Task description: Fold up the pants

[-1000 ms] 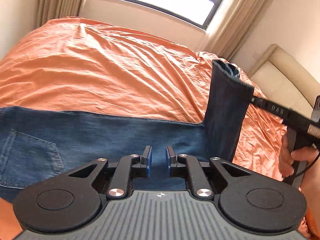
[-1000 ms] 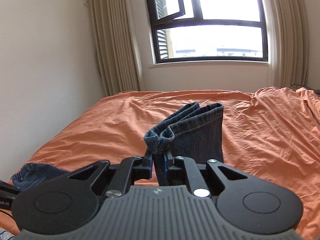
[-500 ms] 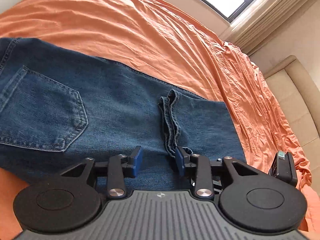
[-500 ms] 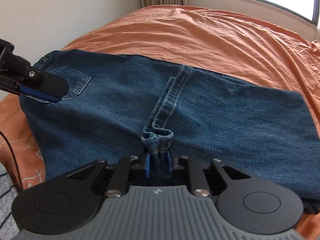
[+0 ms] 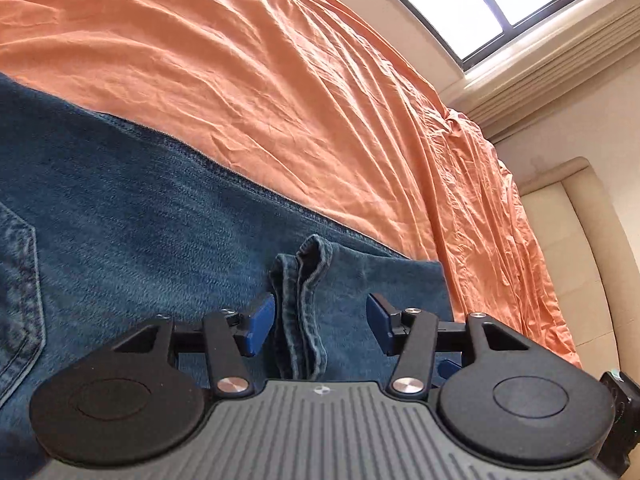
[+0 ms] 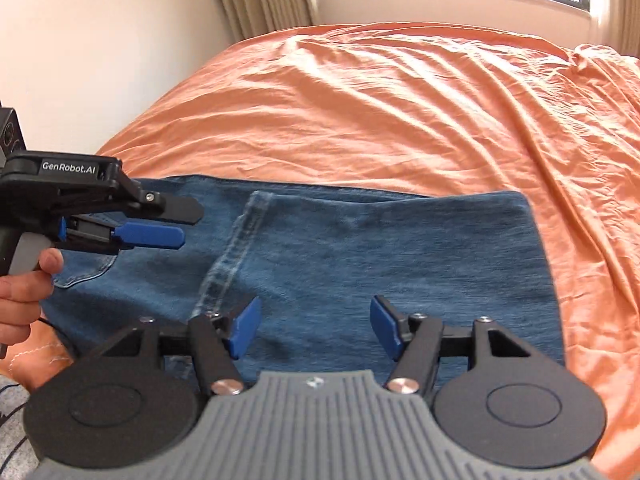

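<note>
Two denim layers of pants [image 6: 360, 248] lying flat on orange bedsheet [image 6: 400, 100], long axis running left to right, leg hems [image 5: 300, 304] doubled back toward the pocket. Between left gripper [image 5: 316, 320] opening jaws, untouched; beside right gripper [image 6: 312, 328], likewise opening, empty. Left view alone showing hem bunch; right view alone showing fold edge.

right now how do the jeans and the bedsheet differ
The jeans are dark blue denim; the bedsheet is plain orange. The jeans are folded into a compact rectangle with the leg hems doubled back on top; the bedsheet is spread over the whole bed. The jeans show seams and a back pocket; the bedsheet shows only wrinkles. Both lie flat, and neither is gripped.
</note>
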Motion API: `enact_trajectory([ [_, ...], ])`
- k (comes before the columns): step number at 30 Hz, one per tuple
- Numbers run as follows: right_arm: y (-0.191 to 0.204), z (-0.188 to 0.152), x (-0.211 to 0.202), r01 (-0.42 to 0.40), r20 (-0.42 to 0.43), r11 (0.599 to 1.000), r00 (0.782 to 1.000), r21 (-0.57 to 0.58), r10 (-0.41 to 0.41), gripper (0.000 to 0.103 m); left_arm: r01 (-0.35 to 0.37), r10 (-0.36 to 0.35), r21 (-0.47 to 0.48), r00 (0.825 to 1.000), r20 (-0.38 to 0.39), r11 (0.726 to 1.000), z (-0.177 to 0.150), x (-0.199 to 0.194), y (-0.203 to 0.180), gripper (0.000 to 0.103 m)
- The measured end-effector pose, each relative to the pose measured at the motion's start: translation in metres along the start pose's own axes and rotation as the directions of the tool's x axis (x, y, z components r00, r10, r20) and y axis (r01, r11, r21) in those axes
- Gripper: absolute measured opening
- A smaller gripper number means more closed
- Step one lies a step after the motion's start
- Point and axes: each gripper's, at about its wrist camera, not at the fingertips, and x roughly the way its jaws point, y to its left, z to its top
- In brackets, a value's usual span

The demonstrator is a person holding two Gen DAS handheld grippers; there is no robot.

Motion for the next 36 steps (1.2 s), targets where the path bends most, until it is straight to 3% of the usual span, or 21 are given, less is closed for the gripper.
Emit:
enact_trajectory([
  [7, -0.060, -0.006, -0.003, 0.063, 0.034, 0.995, 0.997, 0.081, -0.066, 0.058, -0.032, 0.031, -0.037, 0.999, -0.028, 0.999, 0.010, 0.038, 0.014, 0.053],
  [10, -0.080, -0.010, -0.004, 0.086, 0.040, 0.992, 0.995, 0.095, -0.090, 0.058, -0.015, 0.014, -0.043, 1.000, -0.023, 0.999, 0.010, 0.042, 0.016, 0.040],
  [11, -0.086, -0.011, -0.004, 0.095, 0.044, 0.990, 0.994, 0.101, -0.100, 0.058, -0.021, 0.021, -0.028, 1.000, -0.007, 0.999, 0.009, 0.040, 0.013, 0.023],
  [12, -0.092, -0.012, -0.005, 0.104, 0.047, 0.989, 0.993, 0.106, -0.110, 0.057, -0.022, 0.022, -0.012, 1.000, 0.003, 1.000, 0.008, 0.037, 0.010, 0.021],
  [14, -0.103, -0.011, -0.006, 0.144, 0.052, 0.984, 0.987, 0.104, -0.150, 0.049, -0.006, 0.003, 0.052, 0.999, 0.050, 0.999, 0.006, 0.026, -0.004, 0.017],
  [16, -0.112, -0.006, -0.010, 0.177, 0.068, 0.980, 0.981, 0.093, -0.184, 0.030, -0.003, -0.011, 0.149, 0.996, 0.088, 0.989, 0.005, 0.010, -0.025, 0.012],
  [18, -0.121, 0.001, -0.012, 0.173, 0.081, 0.980, 0.980, 0.098, -0.181, 0.024, -0.010, -0.017, 0.226, 0.993, 0.114, 0.974, 0.006, -0.006, -0.043, 0.004],
  [21, -0.128, 0.019, -0.008, 0.171, 0.115, 0.981, 0.977, 0.097, -0.182, 0.017, -0.087, 0.065, 0.253, 0.993, 0.095, 0.963, 0.018, -0.008, -0.048, 0.004],
  [24, -0.130, 0.040, 0.013, 0.177, 0.121, 0.981, 0.975, 0.079, -0.186, 0.010, -0.167, 0.159, 0.237, 0.986, 0.052, 0.957, 0.023, 0.015, -0.032, 0.004],
  [30, -0.138, 0.058, 0.072, 0.173, 0.055, 0.978, 0.982, 0.119, -0.181, 0.004, -0.188, 0.190, 0.199, 0.982, 0.011, 0.962, 0.018, 0.044, -0.003, 0.005],
  [33, -0.148, 0.053, 0.106, 0.191, -0.036, 0.972, 0.982, 0.137, -0.188, 0.000, -0.172, 0.176, 0.191, 0.984, -0.004, 0.966, 0.020, 0.047, 0.006, 0.005],
  [36, -0.154, 0.049, 0.112, 0.177, -0.045, 0.972, 0.984, 0.155, -0.172, 0.000, -0.172, 0.179, 0.174, 0.984, -0.025, 0.970, 0.022, 0.049, 0.009, 0.008],
])
